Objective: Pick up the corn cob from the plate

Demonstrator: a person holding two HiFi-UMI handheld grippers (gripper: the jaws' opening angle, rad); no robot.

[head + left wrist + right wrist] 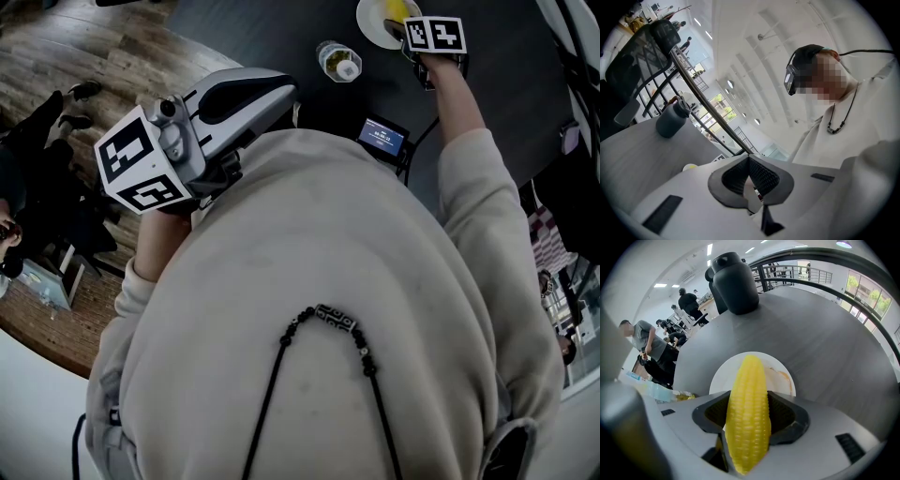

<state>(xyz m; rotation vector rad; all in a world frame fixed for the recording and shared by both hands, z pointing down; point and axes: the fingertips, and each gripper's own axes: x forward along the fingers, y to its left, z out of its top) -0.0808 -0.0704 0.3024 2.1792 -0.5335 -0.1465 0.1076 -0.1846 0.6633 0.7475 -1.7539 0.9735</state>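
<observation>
**A:** What is the right hand-held gripper [750, 414] doing?

**B:** It is pinching the corn cob [747, 380] by its sides, over the white plate [723, 377] on the grey tabletop [825, 343]. I cannot tell whether the cob is touching the plate.

**A:** Is anything crowding it?

**B:** A dark jug [735, 282] is standing beyond the plate, and a plastic bottle [338, 62] is sitting to its left. The left hand-held gripper [749, 161] is hovering by the person's sweater [328, 281], jaws pressed together and empty.

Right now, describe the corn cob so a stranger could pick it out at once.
On the dark grey table, find the white plate. The corn cob sits over it between the right tool's pads: bright yellow, tapered, rowed with kernels, unlike the black bottle behind.
</observation>
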